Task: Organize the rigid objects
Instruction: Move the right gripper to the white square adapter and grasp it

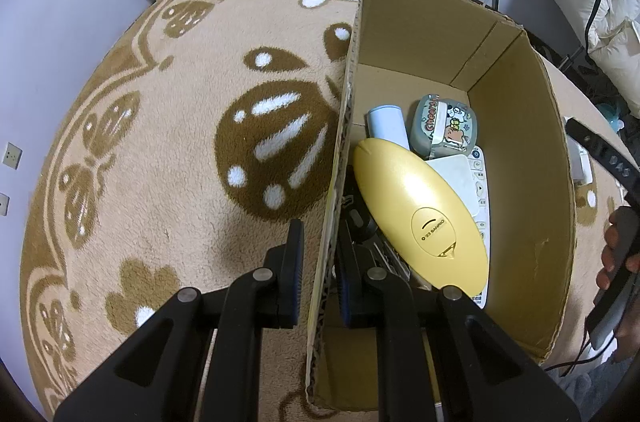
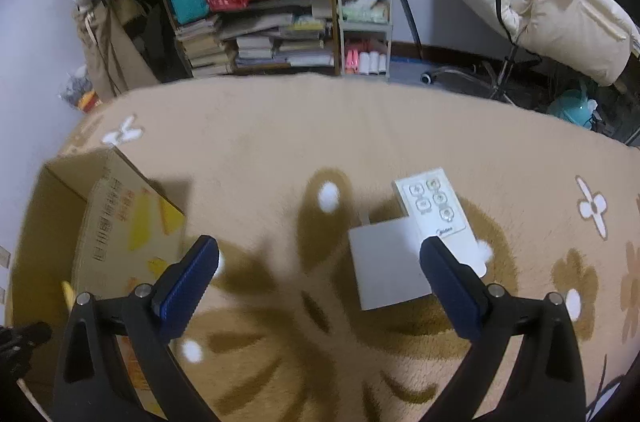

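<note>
A: Left gripper (image 1: 320, 278) pinches the box (image 1: 520, 126) wall; right gripper (image 2: 320, 286) gapes above the remote (image 2: 440, 210) and pad (image 2: 388, 262) at one o'clock.

B: Overlapping, they may skid together.

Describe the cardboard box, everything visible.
The cardboard box is plain brown corrugated, open-topped, standing on the patterned rug. Its outer side carries yellow print and dark text. Inside lie a yellow oval device, a pale blue cylinder, a grey cartoon-print case and a white remote. The left claw straddles its near wall, one finger inside, one outside, pads close to the cardboard.
</note>
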`<state>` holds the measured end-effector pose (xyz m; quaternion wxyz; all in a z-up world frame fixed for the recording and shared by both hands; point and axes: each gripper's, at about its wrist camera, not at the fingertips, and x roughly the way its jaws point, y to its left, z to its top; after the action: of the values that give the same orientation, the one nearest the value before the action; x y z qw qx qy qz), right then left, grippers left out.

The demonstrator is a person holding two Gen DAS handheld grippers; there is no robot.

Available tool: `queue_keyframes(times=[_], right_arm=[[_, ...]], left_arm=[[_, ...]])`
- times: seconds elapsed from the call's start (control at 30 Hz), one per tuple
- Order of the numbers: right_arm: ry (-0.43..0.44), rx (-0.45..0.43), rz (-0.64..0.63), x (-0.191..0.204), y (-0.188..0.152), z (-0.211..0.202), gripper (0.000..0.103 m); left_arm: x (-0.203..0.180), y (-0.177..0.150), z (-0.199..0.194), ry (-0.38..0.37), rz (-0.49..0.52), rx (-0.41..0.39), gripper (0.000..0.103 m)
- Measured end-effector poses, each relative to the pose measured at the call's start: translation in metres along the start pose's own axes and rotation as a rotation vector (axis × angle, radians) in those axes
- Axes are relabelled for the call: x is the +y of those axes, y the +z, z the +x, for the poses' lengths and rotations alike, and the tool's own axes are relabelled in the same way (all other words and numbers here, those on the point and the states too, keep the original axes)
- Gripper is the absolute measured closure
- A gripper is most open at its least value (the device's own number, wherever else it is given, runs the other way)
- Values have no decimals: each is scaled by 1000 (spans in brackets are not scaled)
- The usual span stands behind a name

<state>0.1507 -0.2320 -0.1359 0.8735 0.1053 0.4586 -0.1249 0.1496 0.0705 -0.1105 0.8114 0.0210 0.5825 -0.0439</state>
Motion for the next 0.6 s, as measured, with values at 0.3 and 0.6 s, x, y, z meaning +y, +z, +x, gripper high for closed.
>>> queue_keyframes(times=[0.3,0.6], right_arm=[[-49,36,5,-17,-2,24,0],[-53,61,-13,-23,-12,39,6]], left_arm=[[-1,-1,1,2,3,-2,89],[-3,-2,1,13,11,-3,88]])
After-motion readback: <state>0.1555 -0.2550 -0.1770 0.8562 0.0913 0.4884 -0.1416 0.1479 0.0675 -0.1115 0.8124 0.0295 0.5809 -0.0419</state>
